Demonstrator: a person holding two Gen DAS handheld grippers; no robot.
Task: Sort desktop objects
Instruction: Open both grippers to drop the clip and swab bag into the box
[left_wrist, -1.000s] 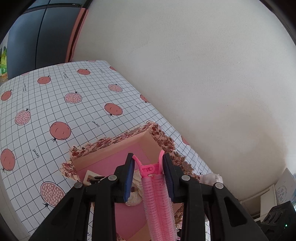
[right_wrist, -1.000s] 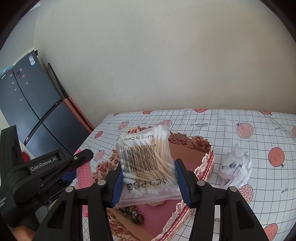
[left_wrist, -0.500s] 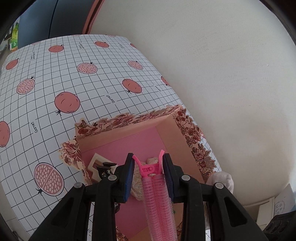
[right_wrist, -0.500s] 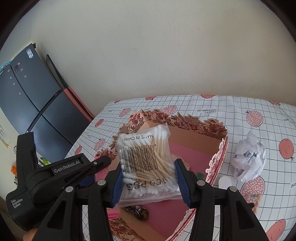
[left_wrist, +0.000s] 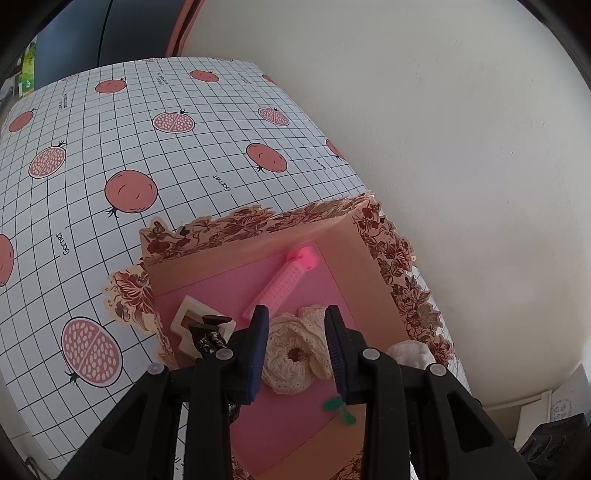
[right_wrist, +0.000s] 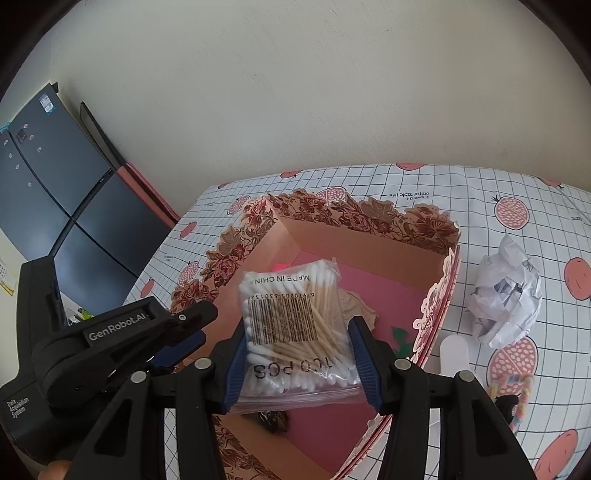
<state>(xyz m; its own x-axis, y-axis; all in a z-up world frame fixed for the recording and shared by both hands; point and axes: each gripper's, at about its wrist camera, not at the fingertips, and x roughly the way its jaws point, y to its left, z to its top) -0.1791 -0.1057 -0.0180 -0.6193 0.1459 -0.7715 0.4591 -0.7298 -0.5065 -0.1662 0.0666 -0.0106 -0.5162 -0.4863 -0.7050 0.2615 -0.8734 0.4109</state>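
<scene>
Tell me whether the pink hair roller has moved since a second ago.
Yes. The pink hair roller has left the left gripper and lies on the box floor, toward its far corner.

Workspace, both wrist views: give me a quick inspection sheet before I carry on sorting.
Surface: tablecloth, grid with pomegranate print.
Job's things: floral box holds pink hair roller, lace scrunchie, cream clip; cotton swab bag over the box.
Clutter: crumpled paper beside the box.
Grippers: left gripper open, empty; right gripper opening, swab bag between its jaws.
Cables: nothing seen.
Surroundings: wall, dark fridge.
</scene>
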